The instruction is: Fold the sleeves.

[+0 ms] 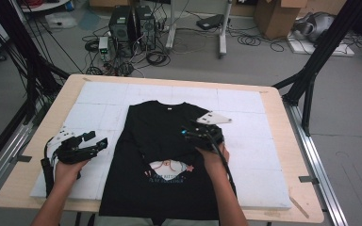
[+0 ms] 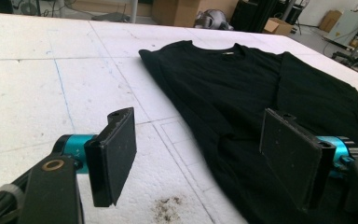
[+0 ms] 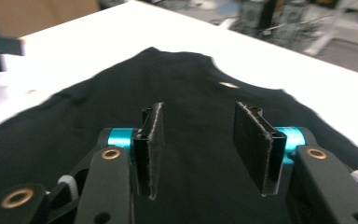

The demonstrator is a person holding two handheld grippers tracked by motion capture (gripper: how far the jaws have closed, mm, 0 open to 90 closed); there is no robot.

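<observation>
2 grippers, 1 black T-shirt (image 1: 162,141) on my white foam board (image 1: 250,117).
Left gripper (image 2: 198,156) hangs wide apart beside it; right gripper (image 3: 198,144), jaws parted, holds nothing above its chest.

black t-shirt (image 1: 162,136) with white and pink print, white foam board (image 1: 245,101), tan wooden table (image 1: 283,122)

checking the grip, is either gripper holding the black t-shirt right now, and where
Nothing is held. The left gripper and right gripper both stand open, with no cloth of the t-shirt pinched.
</observation>
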